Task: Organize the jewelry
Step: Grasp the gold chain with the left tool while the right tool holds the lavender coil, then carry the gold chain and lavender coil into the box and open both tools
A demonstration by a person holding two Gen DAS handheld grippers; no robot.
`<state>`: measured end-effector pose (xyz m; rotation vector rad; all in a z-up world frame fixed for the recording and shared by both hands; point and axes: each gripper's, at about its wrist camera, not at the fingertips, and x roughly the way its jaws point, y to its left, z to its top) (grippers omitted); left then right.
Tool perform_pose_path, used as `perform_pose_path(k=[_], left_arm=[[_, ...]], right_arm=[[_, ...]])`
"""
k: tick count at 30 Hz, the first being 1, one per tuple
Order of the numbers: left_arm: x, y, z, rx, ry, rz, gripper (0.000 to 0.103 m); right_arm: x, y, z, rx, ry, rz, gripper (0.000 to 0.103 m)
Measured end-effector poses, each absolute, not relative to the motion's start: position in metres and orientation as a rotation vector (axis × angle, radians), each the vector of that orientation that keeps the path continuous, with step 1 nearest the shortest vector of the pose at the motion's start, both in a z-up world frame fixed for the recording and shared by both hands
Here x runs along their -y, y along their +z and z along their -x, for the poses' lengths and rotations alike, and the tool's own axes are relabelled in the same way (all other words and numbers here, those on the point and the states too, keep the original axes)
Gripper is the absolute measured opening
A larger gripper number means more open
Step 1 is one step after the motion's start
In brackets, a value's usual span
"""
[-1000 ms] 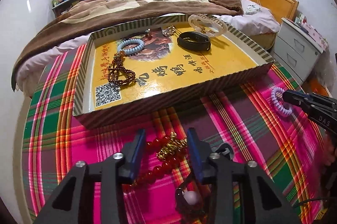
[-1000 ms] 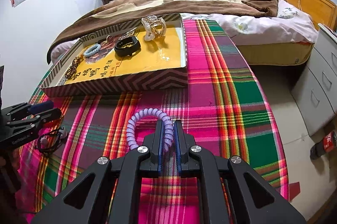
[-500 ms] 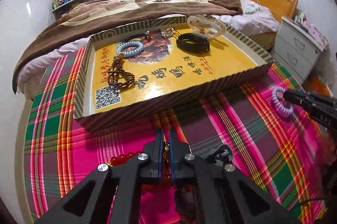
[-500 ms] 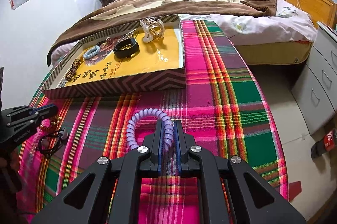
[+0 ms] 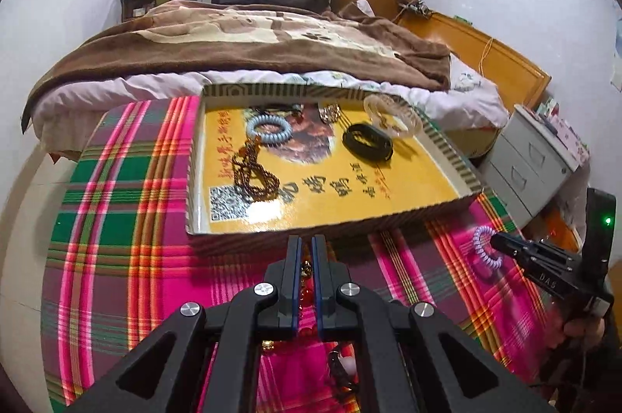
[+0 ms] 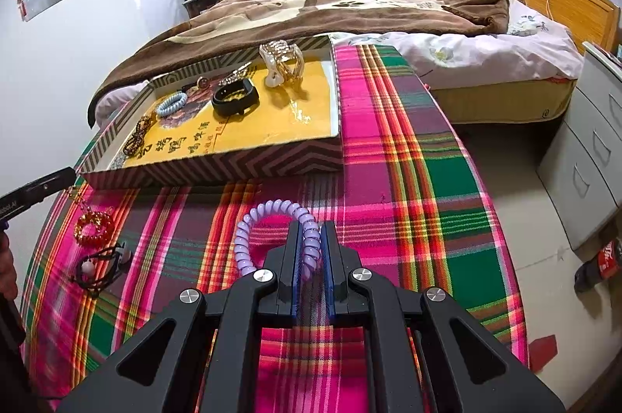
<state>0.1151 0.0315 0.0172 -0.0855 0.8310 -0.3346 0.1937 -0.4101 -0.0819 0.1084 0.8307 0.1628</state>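
My left gripper (image 5: 306,242) is shut on a red bead bracelet with gold charms (image 5: 306,271), lifted above the plaid cloth just before the yellow tray (image 5: 447,156). In the right wrist view the bracelet (image 6: 93,224) hangs below the left gripper's tip (image 6: 58,179). My right gripper (image 6: 310,230) is shut on a purple spiral hair tie (image 6: 272,214), held over the cloth; it also shows in the left wrist view (image 5: 484,245). The tray holds a blue spiral tie (image 5: 269,130), brown beads (image 5: 252,175), a black band (image 5: 367,142) and a clear hair claw (image 5: 392,113).
A black cord with a pale bead (image 6: 99,265) lies on the plaid cloth (image 6: 408,179) at the left. A bed with a brown blanket (image 6: 330,8) lies behind the tray. White drawers (image 6: 594,148) stand at the right, with a cola bottle (image 6: 600,263) on the floor.
My left gripper closed on the red bead bracelet and lifted it off the cloth toward the tray. My right gripper kept hold of the purple tie and barely moved.
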Motion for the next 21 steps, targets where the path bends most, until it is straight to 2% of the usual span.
perform_pose_path(k=[21], left_arm=[[-0.032,0.084,-0.125,-0.709,-0.358,0.057,0.005]], right_arm=[[0.394,-0.027,-0.209,-0.716,0.198,-0.069,0.01]])
